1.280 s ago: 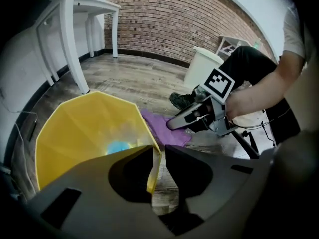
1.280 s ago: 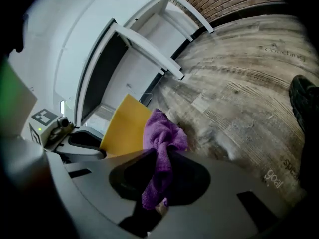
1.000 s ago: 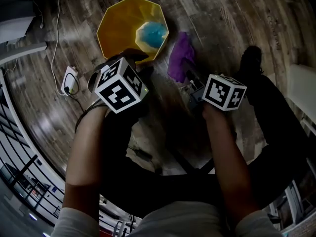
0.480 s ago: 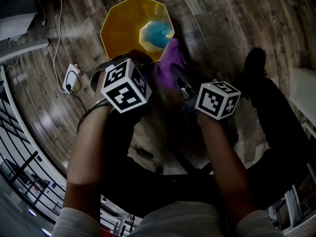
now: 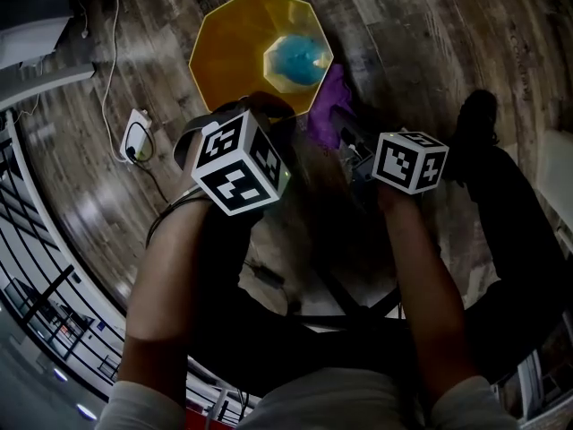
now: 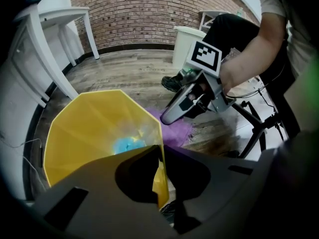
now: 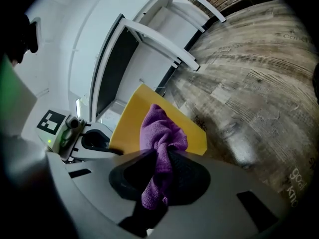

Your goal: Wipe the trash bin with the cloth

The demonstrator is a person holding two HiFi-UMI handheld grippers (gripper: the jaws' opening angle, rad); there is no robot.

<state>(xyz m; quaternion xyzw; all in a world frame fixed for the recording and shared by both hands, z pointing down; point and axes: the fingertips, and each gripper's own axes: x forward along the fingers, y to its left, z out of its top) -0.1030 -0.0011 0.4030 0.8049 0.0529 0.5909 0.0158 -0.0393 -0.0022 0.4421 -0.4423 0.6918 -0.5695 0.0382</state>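
floor [image 5: 430, 34] — worn wood planks | wall [image 6: 149, 9] — red brick | white table [image 6: 62, 15] at left

Your left gripper [image 6: 160, 151], centre-left, points steeply down, its jaws just closed on the trash bin [image 6: 89, 128] rim. Your right gripper [image 7: 162, 156], centre-right, pinches the cloth [image 7: 160, 128]. Your left forearm [image 5: 166, 285] and right forearm [image 5: 421, 285] reach up the frame.

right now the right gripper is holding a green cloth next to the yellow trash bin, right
Not green. The cloth pinched in the right gripper is purple, as the right gripper view shows. It is indeed held next to the yellow trash bin.
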